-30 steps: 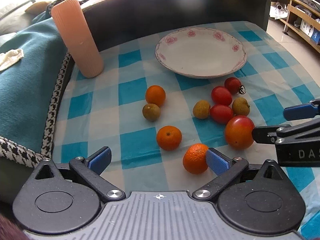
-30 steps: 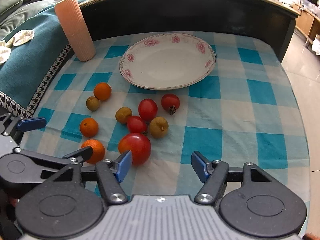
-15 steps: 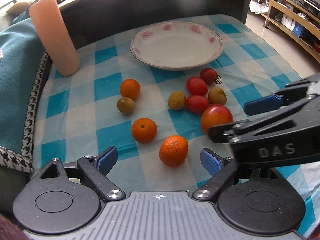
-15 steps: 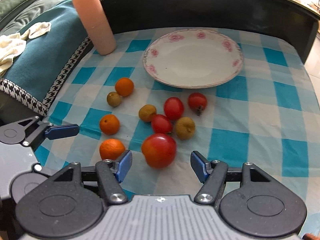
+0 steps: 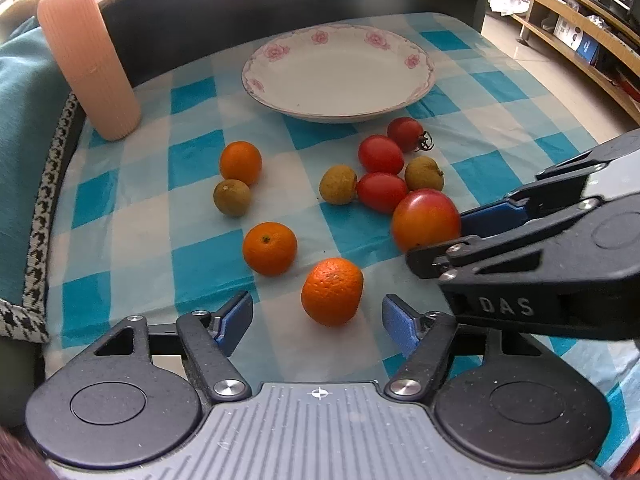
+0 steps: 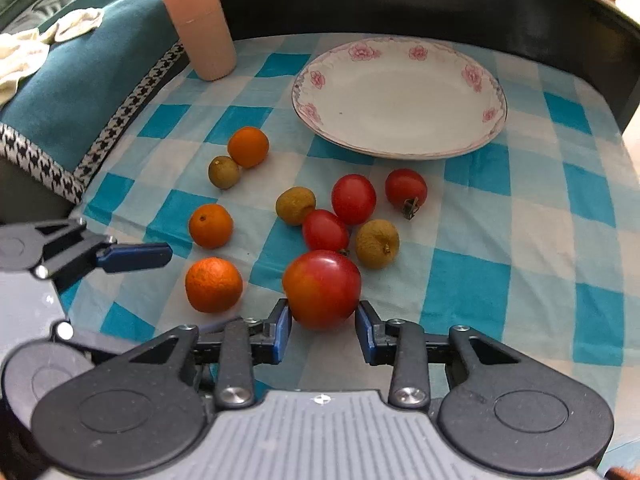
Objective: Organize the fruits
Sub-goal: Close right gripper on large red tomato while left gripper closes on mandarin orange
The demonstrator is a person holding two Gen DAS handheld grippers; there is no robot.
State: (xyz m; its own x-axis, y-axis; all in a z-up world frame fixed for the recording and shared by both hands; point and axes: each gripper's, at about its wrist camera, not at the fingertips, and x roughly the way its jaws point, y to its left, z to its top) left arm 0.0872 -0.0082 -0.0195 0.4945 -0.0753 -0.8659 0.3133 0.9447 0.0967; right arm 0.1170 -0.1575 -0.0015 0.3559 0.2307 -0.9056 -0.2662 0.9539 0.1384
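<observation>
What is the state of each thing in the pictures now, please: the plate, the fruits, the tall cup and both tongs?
Plate: empty, upright on the cloth.
Big tomato: between the right tongs' pads, which look about to touch it.
Nearest orange: loose on the cloth, ahead of the left tongs.
Other fruits: loose on the cloth, none on the plate.
Pink cup: standing upright.
Left tongs: open, empty.
Right tongs: narrowed around the big tomato.
</observation>
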